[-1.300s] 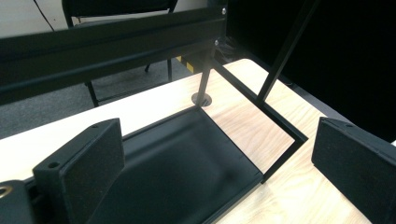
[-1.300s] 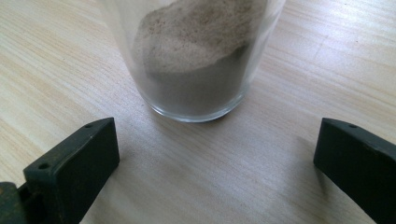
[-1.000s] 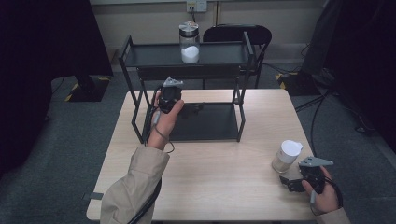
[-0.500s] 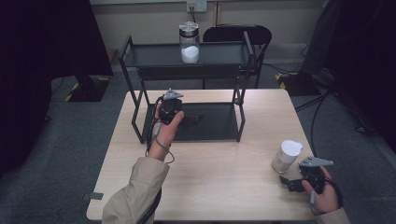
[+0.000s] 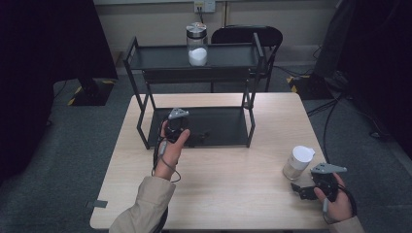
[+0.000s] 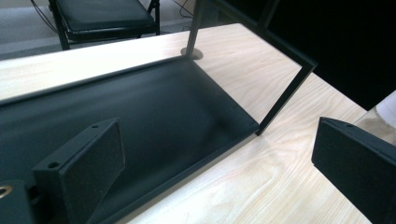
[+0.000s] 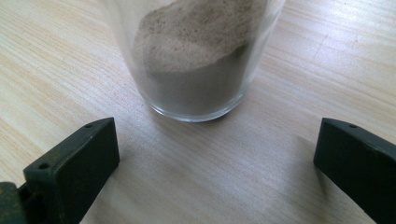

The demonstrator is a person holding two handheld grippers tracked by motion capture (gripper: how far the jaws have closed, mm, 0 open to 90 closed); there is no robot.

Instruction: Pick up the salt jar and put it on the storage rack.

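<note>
High view: the left tool (image 5: pixel 197 137) is held over the front edge of the lower shelf (image 5: pixel 218 127) of a black rack (image 5: pixel 252 92) that stands on the wooden counter (image 5: pixel 223 194). Its jaws point toward the right side of the shelf. A glass jar (image 5: pixel 197 44) with white powder and a metal lid stands on the rack's upper shelf. Near the counter's right front corner, the right tool (image 5: pixel 300 190) sits low, just in front of a second jar (image 5: pixel 298 163) with a white lid and sandy contents; tool and jar are near but apart.

Left gripper view: the left tool (image 6: pixel 219 163) has its jaws spread wide with nothing between them. Below lie the dark lower shelf (image 6: pixel 140 112), a rack leg (image 6: pixel 285 100) and bare counter (image 6: pixel 261 177). A folding chair (image 6: pixel 100 16) stands beyond the counter.

Right gripper view: the right tool (image 7: pixel 215 158) also has its jaws wide apart and holds nothing. The jar (image 7: pixel 196 56) stands upright on the counter (image 7: pixel 56 65) straight ahead, beyond the jaw tips, its grey-brown powder heaped unevenly inside.
</note>
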